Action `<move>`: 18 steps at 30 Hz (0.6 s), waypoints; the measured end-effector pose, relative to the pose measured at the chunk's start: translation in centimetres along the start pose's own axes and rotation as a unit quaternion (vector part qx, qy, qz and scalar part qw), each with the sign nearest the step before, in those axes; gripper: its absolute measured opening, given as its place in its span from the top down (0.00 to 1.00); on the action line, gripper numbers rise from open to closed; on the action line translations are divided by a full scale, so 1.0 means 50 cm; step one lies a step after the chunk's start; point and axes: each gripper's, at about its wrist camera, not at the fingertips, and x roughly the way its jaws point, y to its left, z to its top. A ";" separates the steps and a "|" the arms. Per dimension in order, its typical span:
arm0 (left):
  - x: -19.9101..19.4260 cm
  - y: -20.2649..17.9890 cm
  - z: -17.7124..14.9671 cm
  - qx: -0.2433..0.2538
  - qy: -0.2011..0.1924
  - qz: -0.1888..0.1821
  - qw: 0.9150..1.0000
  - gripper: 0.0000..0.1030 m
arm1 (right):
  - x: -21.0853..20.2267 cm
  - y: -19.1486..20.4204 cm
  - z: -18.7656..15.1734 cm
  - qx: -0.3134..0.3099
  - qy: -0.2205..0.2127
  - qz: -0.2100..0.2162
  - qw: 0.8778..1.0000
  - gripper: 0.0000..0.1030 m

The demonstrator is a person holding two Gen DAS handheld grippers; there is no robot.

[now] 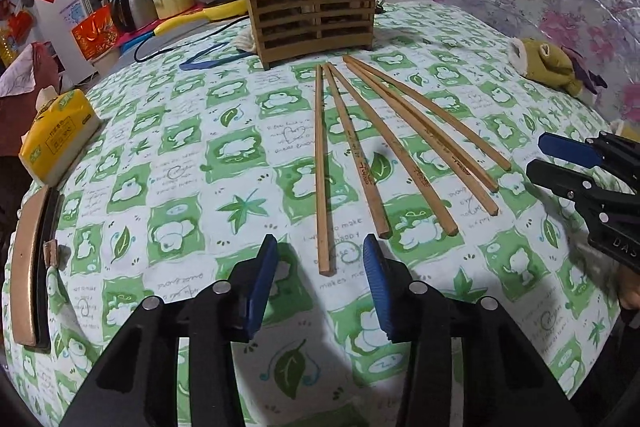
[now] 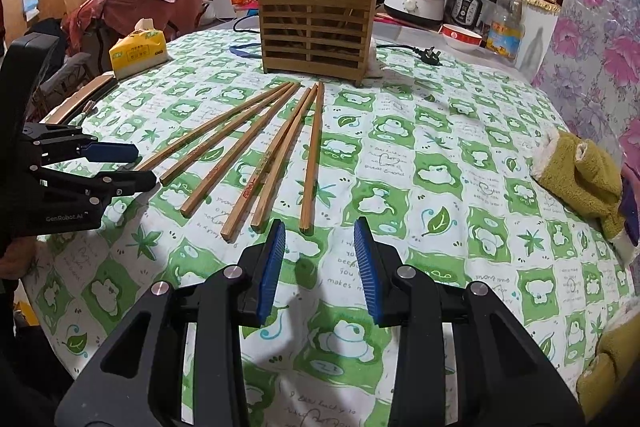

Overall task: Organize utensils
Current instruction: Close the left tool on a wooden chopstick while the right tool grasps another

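Six wooden chopsticks lie fanned on the green-patterned surface, just in front of the slatted wooden holder with more chopsticks inside. Left claw part open, empty, straddling one chopstick's near tip. Right claw part open, empty, just beside the fan's near ends.
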 end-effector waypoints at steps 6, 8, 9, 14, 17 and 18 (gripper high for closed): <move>-0.006 -0.001 -0.005 -0.004 -0.007 -0.004 1.000 0.94 | 0.001 0.000 0.001 0.000 0.000 -0.003 1.000 0.65; -0.012 -0.001 -0.007 -0.006 -0.011 -0.004 1.000 0.94 | 0.002 0.004 0.002 -0.004 0.002 -0.004 1.000 0.65; -0.012 0.000 -0.008 -0.006 -0.011 -0.005 1.000 0.94 | 0.004 0.006 0.002 -0.007 0.004 -0.004 1.000 0.65; -0.008 0.004 -0.007 -0.011 -0.004 -0.006 1.000 0.94 | 0.023 0.024 0.007 -0.027 0.023 -0.008 0.999 0.65; -0.008 0.004 -0.007 -0.009 -0.004 -0.005 1.000 0.94 | 0.036 0.028 0.011 -0.029 0.035 -0.001 0.999 0.72; -0.007 0.005 -0.007 -0.008 -0.004 -0.004 1.000 0.94 | 0.041 0.028 0.012 -0.026 0.043 0.005 0.999 0.77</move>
